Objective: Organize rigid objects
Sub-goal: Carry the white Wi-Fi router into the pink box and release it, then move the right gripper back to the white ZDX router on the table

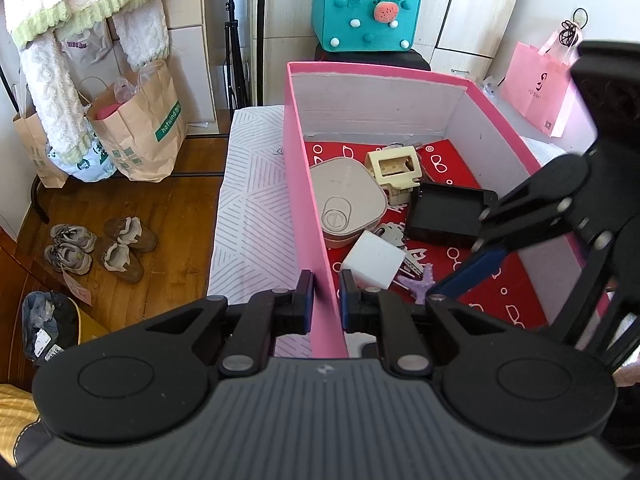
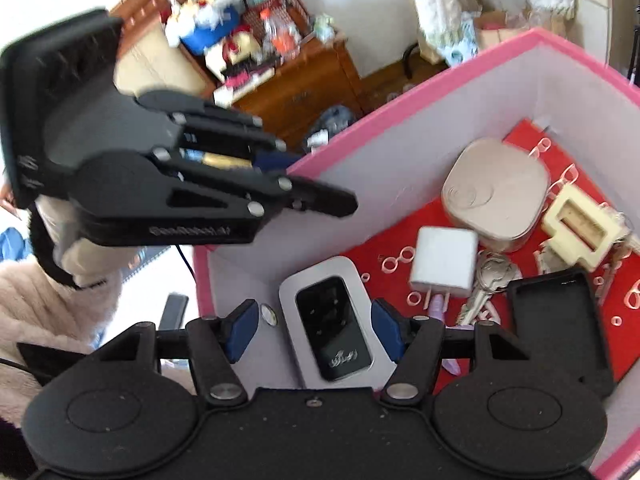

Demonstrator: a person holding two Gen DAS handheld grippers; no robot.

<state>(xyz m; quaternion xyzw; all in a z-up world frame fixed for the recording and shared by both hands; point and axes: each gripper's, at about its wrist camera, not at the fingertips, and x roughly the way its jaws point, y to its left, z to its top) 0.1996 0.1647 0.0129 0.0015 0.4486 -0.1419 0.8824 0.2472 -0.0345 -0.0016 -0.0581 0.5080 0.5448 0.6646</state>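
pink box [image 1: 306, 216] wall seemingly between left tool [image 1: 325, 296] fingers.

Bright daylight, fisheye bending at the edges; the right wrist view is motion-blurred, the left sharp.

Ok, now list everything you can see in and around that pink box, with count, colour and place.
pink box: 1, pink, white inside, on the bed
liner: 1, red, box floor
rounded case: 1, beige, box, left side
blocky trinket: 1, cream, beside the case
tray: 1, black, box, right
charger cube: 1, white, near the case
keys: a bunch, silver, by the cube
pocket device: 1, silver and black, box near end
felt bag: 1, teal, behind the box
paper bag: 1, pink, right
shoes: 2 pairs, floor
left gripper: jaws apparently clamped on the box wall
right gripper: jaws open over the device
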